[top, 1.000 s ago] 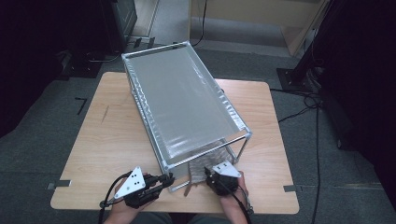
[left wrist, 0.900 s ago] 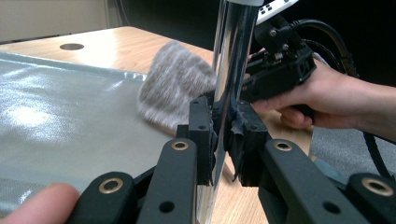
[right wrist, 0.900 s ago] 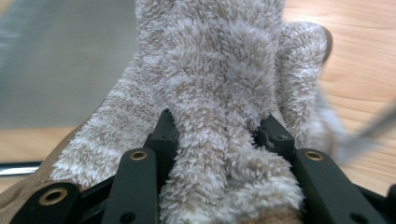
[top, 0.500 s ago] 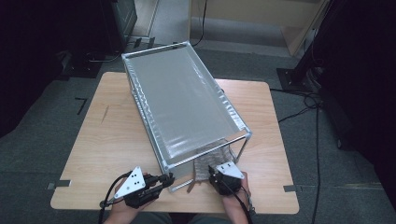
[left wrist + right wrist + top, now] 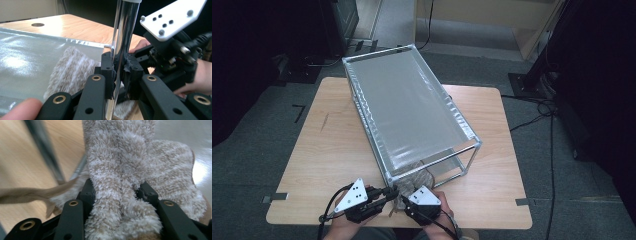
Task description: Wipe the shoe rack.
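Observation:
A tall metal-tube rack (image 5: 462,170) lined with silver sheet (image 5: 412,110) stands on the wooden table. A fluffy beige-and-white cloth (image 5: 421,177) lies at the rack's near open end, partly under the lining. My left gripper (image 5: 392,192) is shut on the rack's near corner post (image 5: 125,37), jaws level, pads (image 5: 107,70) pressed against the tube. Beside it, my right gripper (image 5: 406,200) is shut on a bunched fold of the fluffy cloth (image 5: 120,170), which bulges up between its jaws (image 5: 117,192). The cloth (image 5: 70,70) also rests on the silver sheet behind the post.
The table's near edge (image 5: 402,226) runs just under both hands. Bare wood (image 5: 327,145) lies left of the rack, and more to its right. A thin tan strip (image 5: 27,193) trails across the wood beside a frame tube (image 5: 45,152).
My right gripper has slid left along the near edge, close to the left gripper, drawing the fluffy cloth with it. The left gripper has stayed on the post.

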Available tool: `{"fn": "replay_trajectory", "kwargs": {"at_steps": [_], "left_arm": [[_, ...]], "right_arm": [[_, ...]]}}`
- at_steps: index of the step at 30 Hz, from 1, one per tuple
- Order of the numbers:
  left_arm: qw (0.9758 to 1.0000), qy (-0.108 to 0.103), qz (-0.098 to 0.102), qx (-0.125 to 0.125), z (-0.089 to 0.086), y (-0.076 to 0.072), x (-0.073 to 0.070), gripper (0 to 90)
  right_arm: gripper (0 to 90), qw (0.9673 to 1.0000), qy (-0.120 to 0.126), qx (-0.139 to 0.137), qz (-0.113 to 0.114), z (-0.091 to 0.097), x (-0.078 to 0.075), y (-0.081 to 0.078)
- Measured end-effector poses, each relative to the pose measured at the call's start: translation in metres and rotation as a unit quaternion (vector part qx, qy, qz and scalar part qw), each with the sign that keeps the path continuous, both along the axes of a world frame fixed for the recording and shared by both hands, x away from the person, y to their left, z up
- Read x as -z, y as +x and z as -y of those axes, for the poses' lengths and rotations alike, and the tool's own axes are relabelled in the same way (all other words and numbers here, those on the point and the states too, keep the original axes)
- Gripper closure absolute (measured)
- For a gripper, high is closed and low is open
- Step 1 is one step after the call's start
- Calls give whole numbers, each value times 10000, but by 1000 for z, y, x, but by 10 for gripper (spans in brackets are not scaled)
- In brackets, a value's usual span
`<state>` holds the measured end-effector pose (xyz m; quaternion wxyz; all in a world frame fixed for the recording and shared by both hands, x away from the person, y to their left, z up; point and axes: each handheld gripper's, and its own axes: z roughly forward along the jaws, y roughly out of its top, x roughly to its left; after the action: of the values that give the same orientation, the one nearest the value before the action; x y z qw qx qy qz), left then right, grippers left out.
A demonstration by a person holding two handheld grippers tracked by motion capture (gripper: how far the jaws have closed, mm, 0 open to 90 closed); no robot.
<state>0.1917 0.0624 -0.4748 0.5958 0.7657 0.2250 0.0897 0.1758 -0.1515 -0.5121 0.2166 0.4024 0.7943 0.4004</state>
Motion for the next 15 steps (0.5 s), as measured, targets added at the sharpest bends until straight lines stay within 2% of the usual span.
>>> {"fn": "replay_trajectory", "kwargs": {"at_steps": [3,7,9,15], "left_arm": [[10000,-2,-8,-2,0,0,0,799],[10000,8,5,0,0,0,0,799],[10000,7,5,6,0,0,0,800],[10000,7,6,8,0,0,0,800]], "right_arm": [[588,10000,23,-12,-26,3,0,1],[587,9999,-45,148,-30,12,-1,6],[587,9996,-132,265,8,19,-2,9],[587,9965,-161,820,-42,53,-3,21]]}}
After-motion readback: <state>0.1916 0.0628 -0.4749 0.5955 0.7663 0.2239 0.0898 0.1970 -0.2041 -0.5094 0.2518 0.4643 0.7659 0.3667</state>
